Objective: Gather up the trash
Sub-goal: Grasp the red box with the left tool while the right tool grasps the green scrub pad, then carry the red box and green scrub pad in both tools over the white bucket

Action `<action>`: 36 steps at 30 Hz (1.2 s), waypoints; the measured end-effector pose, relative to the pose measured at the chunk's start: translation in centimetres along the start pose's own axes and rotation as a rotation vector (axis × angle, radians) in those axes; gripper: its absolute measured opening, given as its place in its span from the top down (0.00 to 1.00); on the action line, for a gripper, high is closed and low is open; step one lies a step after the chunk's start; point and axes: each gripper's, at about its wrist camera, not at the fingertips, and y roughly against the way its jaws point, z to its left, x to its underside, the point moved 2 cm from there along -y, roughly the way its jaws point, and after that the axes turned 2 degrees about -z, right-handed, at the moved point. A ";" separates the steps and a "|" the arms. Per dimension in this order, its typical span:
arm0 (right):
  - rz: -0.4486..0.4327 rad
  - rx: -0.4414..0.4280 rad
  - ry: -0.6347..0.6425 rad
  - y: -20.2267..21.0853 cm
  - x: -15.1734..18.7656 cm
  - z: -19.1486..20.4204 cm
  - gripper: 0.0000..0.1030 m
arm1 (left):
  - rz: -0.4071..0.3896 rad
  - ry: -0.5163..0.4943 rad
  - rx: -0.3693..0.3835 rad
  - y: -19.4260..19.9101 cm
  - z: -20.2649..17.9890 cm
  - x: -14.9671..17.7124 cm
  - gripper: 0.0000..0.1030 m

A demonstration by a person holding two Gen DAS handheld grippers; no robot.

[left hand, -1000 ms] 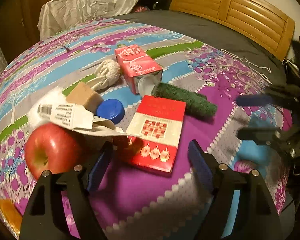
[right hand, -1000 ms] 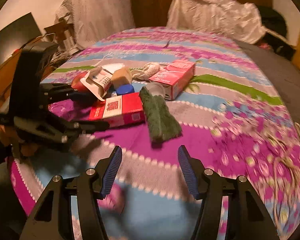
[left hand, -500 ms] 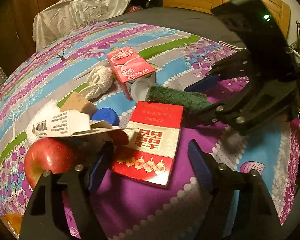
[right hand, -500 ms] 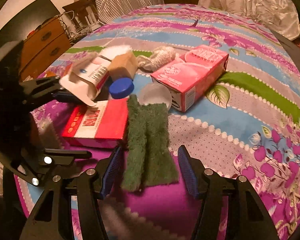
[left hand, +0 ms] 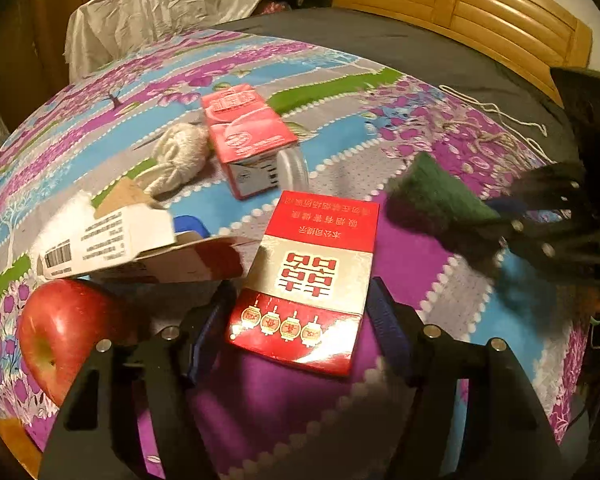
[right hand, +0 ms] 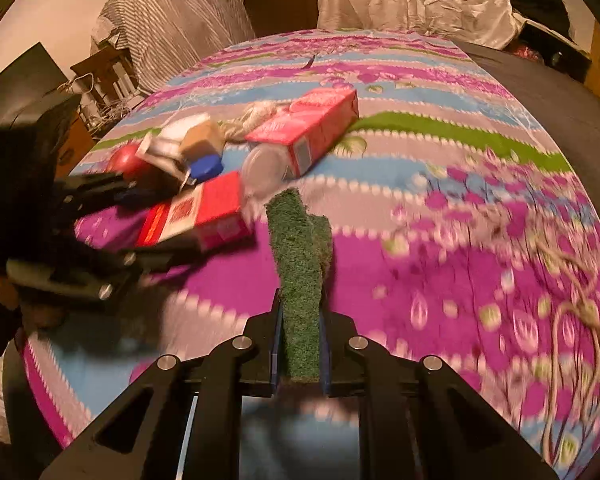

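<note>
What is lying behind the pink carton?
Beside and behind the pink carton lies a cream cloth bundle. A clear lid leans at its near end. The bedspread directly behind it is hidden.

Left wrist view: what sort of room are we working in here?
Most likely a bedroom: the trash lies on a floral bedspread over a bed with a wooden headboard, and striped bedding is piled nearby.
</note>
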 end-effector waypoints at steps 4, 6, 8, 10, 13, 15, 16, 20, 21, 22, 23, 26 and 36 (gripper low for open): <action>0.014 0.021 0.024 0.2 1.2 0.2 0.75 | 0.028 -0.008 -0.029 -0.9 -0.3 -0.1 0.37; 0.008 0.022 0.025 0.0 0.9 0.1 0.70 | 0.027 -0.006 -0.038 -1.2 -0.4 -0.2 0.37; 0.008 0.013 0.038 -0.1 0.5 0.2 0.66 | 0.029 0.007 -0.039 -1.2 -0.3 -0.5 0.36; 0.016 0.011 0.052 -0.6 0.1 0.4 0.65 | 0.030 0.024 -0.040 -1.4 -0.2 -0.7 0.37; 0.031 0.013 0.060 -1.5 -0.1 0.7 0.65 | 0.035 0.030 -0.045 -1.5 -0.1 -0.6 0.41; 0.025 0.034 0.078 -1.8 0.1 1.3 0.71 | 0.031 0.033 -0.054 -1.2 -0.2 -0.4 0.43; 0.021 0.040 0.082 -1.8 0.3 1.6 0.78 | 0.027 0.032 -0.063 -1.1 -0.3 -0.3 0.44; -0.038 0.093 0.092 -1.1 1.1 2.8 0.88 | -0.031 0.023 -0.118 0.8 -1.4 0.6 0.44; -0.053 0.094 0.086 -0.9 1.3 2.9 0.89 | -0.045 0.026 -0.130 1.4 -1.6 0.9 0.44; -0.078 0.100 0.079 -0.4 1.5 3.3 0.89 | -0.074 0.043 -0.143 2.4 -1.7 1.3 0.44; -0.115 0.103 0.067 0.4 1.7 3.8 0.89 | -0.096 0.058 -0.152 3.2 -1.8 1.7 0.44; -0.208 0.115 0.027 2.3 2.1 4.9 0.89 | -0.173 0.095 -0.216 5.9 -2.0 2.8 0.44; -0.535 0.217 0.015 11.3 2.4 11.7 0.89 | -0.417 0.271 -0.391 16.2 -1.4 5.5 0.44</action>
